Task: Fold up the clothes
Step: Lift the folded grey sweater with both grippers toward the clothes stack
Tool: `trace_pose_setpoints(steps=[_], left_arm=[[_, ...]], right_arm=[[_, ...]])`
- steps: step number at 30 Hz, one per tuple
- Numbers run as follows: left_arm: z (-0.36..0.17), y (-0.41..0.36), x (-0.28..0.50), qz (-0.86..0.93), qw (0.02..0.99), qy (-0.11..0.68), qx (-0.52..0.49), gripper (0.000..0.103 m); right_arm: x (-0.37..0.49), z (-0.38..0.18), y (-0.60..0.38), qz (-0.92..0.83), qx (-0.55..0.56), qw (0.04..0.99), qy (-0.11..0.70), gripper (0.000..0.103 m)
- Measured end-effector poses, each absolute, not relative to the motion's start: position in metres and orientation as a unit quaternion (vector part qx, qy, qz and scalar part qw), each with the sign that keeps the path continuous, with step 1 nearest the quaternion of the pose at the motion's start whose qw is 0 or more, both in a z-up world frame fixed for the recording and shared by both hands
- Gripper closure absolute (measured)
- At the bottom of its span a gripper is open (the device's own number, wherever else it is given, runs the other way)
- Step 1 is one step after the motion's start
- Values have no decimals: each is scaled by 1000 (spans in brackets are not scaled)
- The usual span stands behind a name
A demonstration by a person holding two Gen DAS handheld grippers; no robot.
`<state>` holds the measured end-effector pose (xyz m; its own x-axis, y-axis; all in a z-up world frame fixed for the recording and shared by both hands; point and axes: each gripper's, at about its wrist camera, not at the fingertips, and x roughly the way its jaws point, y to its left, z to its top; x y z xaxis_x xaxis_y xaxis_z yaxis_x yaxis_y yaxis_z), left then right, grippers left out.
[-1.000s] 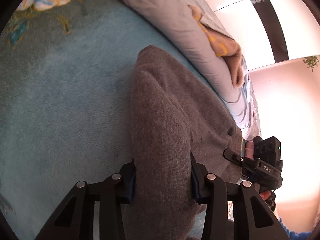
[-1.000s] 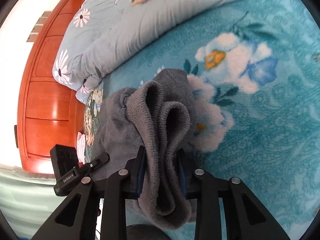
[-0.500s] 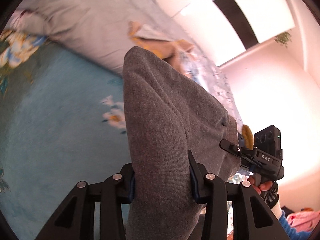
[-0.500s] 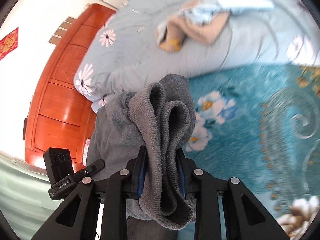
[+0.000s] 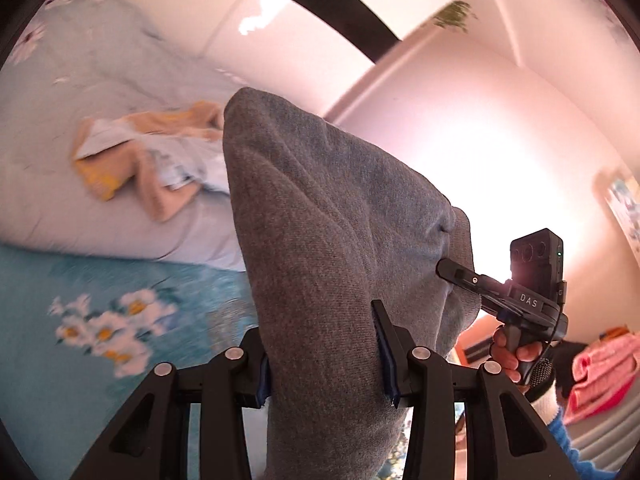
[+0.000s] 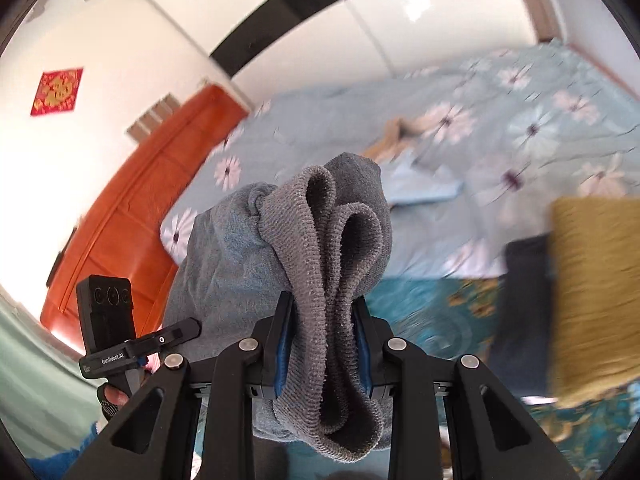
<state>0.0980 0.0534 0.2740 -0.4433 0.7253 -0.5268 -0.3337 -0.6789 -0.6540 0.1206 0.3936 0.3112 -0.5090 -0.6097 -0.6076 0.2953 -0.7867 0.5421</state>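
Aloft, grey garment (image 5: 328, 264) held taut over bed (image 6: 500, 152); left gripper (image 5: 322, 352) and right gripper (image 6: 322, 332) each clamped on bunched cloth.

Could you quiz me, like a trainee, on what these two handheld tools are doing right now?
1. True or false: both the left tool and the right tool are shut on the grey garment.
2. Which lies on the quilt? A) beige clothes B) a book C) a shoe
3. Fill in: the blanket is teal with ____.

Key: 1 true; 2 A; 3 flowers.
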Motion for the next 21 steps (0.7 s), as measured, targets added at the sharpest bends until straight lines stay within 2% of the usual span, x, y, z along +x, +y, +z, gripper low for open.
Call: trace_pose_setpoints(steps=[8,14,21], left_arm=[[311,202,61,786,408,-169,-432,59],[294,304,49,751,445,-150,-464,59],[264,368,26,727,444,-163,-499,59]], right_arm=[[137,353,529,-877,394,193,-196,74],[134,349,620,-877,418,129,-200,74],[108,329,683,-861,459,90,-203,74]])
